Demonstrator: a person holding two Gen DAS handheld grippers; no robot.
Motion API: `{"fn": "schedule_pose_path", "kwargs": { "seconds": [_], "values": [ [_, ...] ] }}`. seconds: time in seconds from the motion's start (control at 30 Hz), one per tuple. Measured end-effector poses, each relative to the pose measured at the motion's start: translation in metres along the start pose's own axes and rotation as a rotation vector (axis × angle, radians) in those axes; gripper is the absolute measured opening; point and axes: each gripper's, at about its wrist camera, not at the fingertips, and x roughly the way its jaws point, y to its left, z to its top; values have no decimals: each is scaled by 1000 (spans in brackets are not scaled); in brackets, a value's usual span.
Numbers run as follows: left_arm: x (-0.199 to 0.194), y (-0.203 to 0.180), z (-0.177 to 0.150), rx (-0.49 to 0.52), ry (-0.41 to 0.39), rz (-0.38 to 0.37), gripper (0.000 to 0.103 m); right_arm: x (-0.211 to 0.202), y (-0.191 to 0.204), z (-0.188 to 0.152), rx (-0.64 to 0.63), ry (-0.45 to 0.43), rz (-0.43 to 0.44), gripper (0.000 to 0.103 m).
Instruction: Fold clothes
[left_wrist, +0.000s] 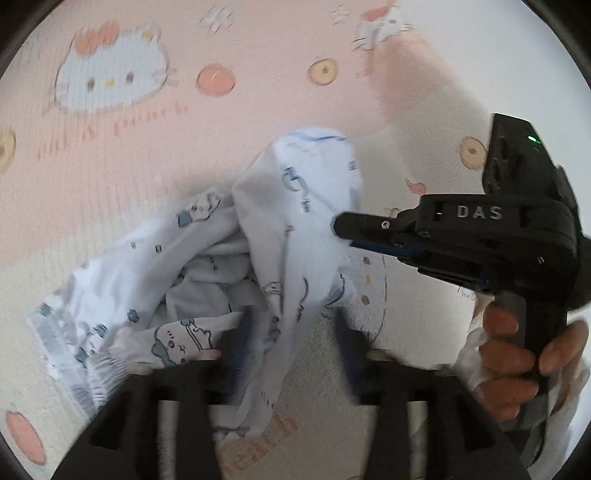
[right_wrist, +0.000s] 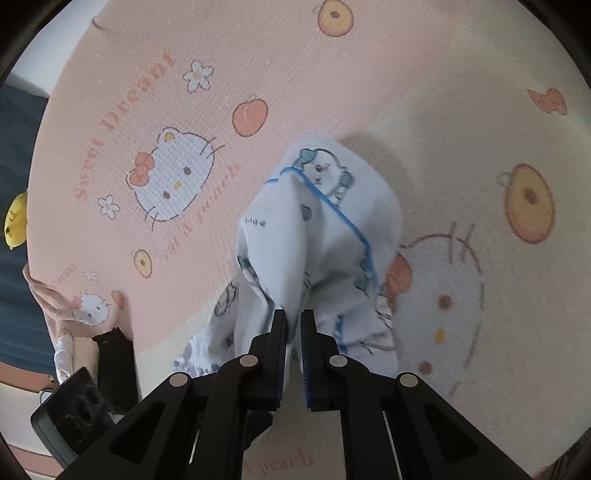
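right gripper (right_wrist: 293, 325) is clamped on a fold of the white printed baby garment (left_wrist: 266, 236), lifting it off the pink cat-print bedsheet (right_wrist: 332, 85) so it hangs out straight, while left gripper (left_wrist: 291, 332) sits spread open with cloth draped between, gripping nothing.

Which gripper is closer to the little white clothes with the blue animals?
Right. The right gripper is shut on the white printed garment, pinching and lifting its cloth. The left gripper is open, with the cloth hanging loose between its fingers.
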Motion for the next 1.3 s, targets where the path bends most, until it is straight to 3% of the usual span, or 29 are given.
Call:
{"fn": "schedule_pose_path", "kwargs": {
  "seconds": [0.13, 0.37, 0.6, 0.63, 0.7, 0.73, 0.77, 1.03, 1.17, 1.23, 1.27, 1.3],
  "values": [
    [0, -7, 1, 29, -19, 35, 66, -7, -15, 1, 24, -12, -26, 6],
    [9, 6, 19, -14, 17, 71, 66, -12, -24, 5, 47, -22, 15, 6],
    [11, 5, 27, 5, 27, 100, 66, -7, -26, 17, 134, -14, 45, 7],
    [14, 3, 28, 10, 31, 101, 66, -6, -26, 20, 142, -12, 45, 9],
    [19, 2, 30, 13, 43, 102, 66, -3, -24, 26, 159, -5, 48, 26],
    [22, 3, 30, 10, 48, 101, 66, -2, -24, 27, 167, -12, 44, 40],
    [23, 4, 31, 4, 52, 101, 66, -1, -24, 29, 175, -19, 40, 45],
    [43, 7, 33, 27, 103, 95, 66, 11, -21, 51, 219, -45, 83, 45],
    [48, 8, 35, 45, 92, 51, 66, 16, -20, 64, 229, -62, 101, 45],
    [46, 8, 35, 51, 69, 39, 52, 23, -21, 66, 250, -43, 106, 45],
    [45, 8, 35, 63, 59, 38, 33, 26, -21, 67, 261, -34, 108, 45],
    [43, 7, 34, 76, 52, 39, 22, 27, -20, 68, 261, -34, 103, 45]
  ]
}}
